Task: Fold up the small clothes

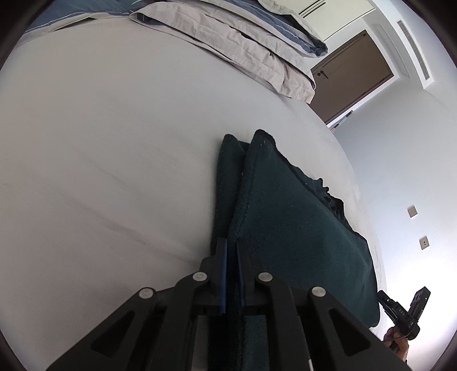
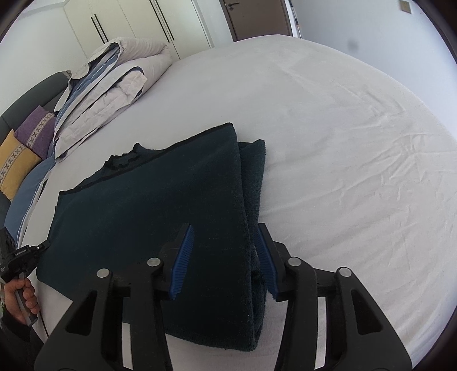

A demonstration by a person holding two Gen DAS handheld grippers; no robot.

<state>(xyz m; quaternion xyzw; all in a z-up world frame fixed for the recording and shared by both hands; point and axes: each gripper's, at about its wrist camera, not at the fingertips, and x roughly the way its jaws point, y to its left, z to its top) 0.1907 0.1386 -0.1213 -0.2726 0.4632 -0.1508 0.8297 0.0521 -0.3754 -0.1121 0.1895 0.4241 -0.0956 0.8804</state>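
A dark green fleece garment (image 2: 160, 205) lies folded in layers on the white bed sheet (image 2: 342, 142). It also shows in the left wrist view (image 1: 285, 222). My left gripper (image 1: 231, 245) is shut on the garment's near left edge, blue pads pressed on the cloth. My right gripper (image 2: 225, 231) is open, its blue-padded fingers (image 2: 182, 256) straddling the garment's folded right edge without clamping it. The other gripper's body shows at each view's edge, in the left wrist view (image 1: 405, 314) and in the right wrist view (image 2: 20, 256).
A folded grey and blue duvet (image 2: 108, 94) lies at the head of the bed. Purple and yellow cushions (image 2: 25, 145) sit at the far left. A brown door (image 1: 351, 80) and white wardrobes (image 2: 137, 25) stand beyond the bed.
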